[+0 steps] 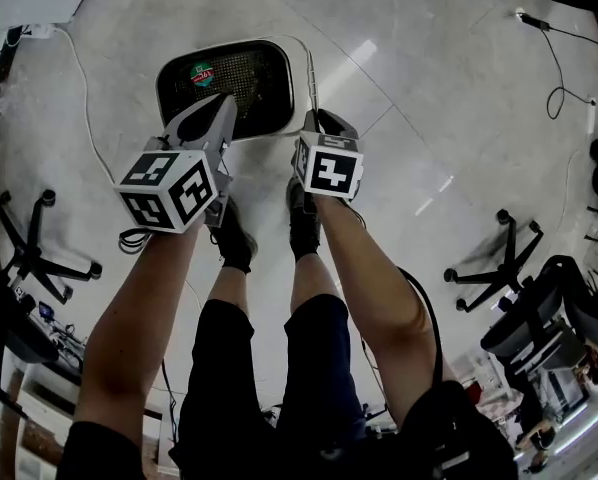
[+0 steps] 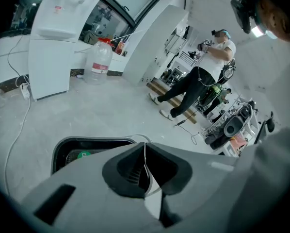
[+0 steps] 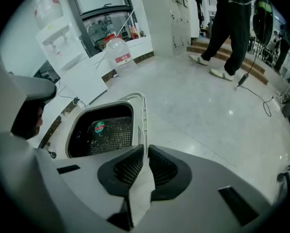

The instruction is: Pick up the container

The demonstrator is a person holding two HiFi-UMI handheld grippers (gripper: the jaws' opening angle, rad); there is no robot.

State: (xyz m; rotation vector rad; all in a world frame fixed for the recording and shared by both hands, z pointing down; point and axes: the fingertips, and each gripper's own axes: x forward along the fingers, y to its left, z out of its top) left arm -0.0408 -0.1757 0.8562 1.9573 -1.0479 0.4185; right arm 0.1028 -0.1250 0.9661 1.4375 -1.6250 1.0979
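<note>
Inside black container — round green-red label on mesh btm.

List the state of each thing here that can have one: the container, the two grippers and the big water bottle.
container: open at the top, no lid on it.
left gripper: shut on the container's white rim.
right gripper: shut on the same white rim.
water bottle: upright on the floor, beside the wall.
</note>
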